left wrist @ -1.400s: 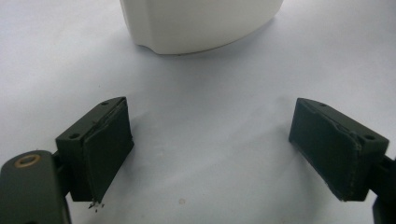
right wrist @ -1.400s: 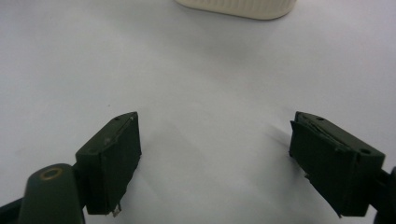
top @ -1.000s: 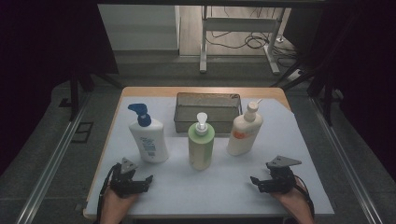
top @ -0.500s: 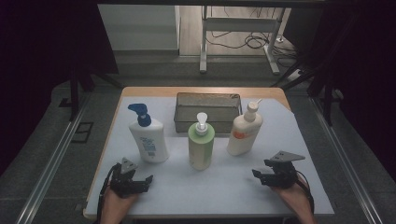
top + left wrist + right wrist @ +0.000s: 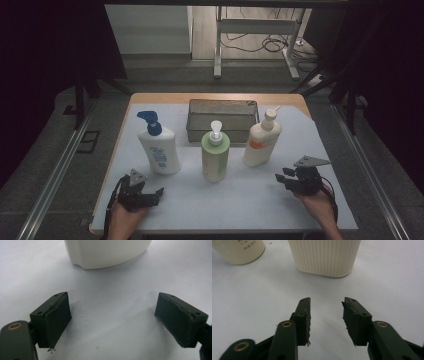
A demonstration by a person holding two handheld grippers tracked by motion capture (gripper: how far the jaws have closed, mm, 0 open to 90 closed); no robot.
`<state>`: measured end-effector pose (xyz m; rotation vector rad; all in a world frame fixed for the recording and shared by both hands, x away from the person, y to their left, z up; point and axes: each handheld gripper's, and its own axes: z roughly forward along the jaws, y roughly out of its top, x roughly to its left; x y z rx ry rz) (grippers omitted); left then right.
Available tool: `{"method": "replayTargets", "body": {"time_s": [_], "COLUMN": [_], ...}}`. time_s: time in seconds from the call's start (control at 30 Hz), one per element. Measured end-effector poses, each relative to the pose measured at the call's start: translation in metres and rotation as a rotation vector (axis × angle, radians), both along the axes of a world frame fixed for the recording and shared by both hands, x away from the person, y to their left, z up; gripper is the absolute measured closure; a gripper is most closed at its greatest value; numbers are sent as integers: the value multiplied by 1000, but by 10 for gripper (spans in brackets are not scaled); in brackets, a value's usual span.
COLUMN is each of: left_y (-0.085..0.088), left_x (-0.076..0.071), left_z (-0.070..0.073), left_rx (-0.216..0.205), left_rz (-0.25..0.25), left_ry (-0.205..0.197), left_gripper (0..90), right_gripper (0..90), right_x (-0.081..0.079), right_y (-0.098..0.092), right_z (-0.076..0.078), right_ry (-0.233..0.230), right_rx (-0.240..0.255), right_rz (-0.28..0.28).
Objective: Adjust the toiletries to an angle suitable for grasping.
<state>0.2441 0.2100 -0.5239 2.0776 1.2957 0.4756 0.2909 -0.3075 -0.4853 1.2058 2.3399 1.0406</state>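
Note:
Three pump bottles stand in a row on the white table sheet [image 5: 250,200]: a white one with a blue pump [image 5: 159,150], a green one [image 5: 215,157] and a cream one with an orange label [image 5: 261,142]. My left gripper [image 5: 150,194] rests near the front left edge, open wide [image 5: 112,305], facing the white bottle's base [image 5: 107,252] with nothing between its jaws. My right gripper [image 5: 281,178] lies at the front right, pointing at the ribbed cream bottle [image 5: 324,257]. Its jaws [image 5: 327,302] have just been closing and stand partly open, with only bare sheet between them.
A grey metal mesh basket [image 5: 222,120] sits behind the bottles at the table's far edge. The green bottle's base [image 5: 239,251] shows left of the cream one in the right gripper view. Dark floor and rails surround the table.
The right gripper's jaws have drawn closer together and the hand has shifted slightly. The left gripper and the bottles have stayed put.

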Motion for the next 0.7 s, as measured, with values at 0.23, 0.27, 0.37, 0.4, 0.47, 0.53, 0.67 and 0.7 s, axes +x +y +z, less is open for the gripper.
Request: {"method": "replayTargets", "body": {"time_s": [0.23, 0.27, 0.37, 0.4, 0.47, 0.53, 0.67, 0.7], "left_y": [0, 0, 0, 0, 0, 0, 0, 0], "left_x": [0, 0, 0, 0, 0, 0, 0, 0], "left_z": [0, 0, 0, 0, 0, 0, 0, 0], "left_rx": [0, 0, -1, -1, -1, -1, -1, -2], "left_rz": [0, 0, 0, 0, 0, 0, 0, 0], "left_ry": [0, 0, 0, 0, 0, 0, 0, 0], "left_gripper": [127, 127, 127, 127, 127, 127, 127, 127], "right_gripper": [693, 721, 778, 802, 855, 895, 896, 896], "right_x": [10, 13, 18, 21, 26, 34, 46, 46], "right_y": [1, 1, 2, 3, 3, 3, 0, 0], "right_z": [6, 6, 7, 7, 8, 9, 10, 10], "right_ry": [-24, -26, -23, -24, -25, -27, -18, -18], "right_rx": [0, 8, 16, 16, 12, 16, 45, 45], "right_rz": [-5, 2, 5, 3, -7, -21, -35, -35]}}
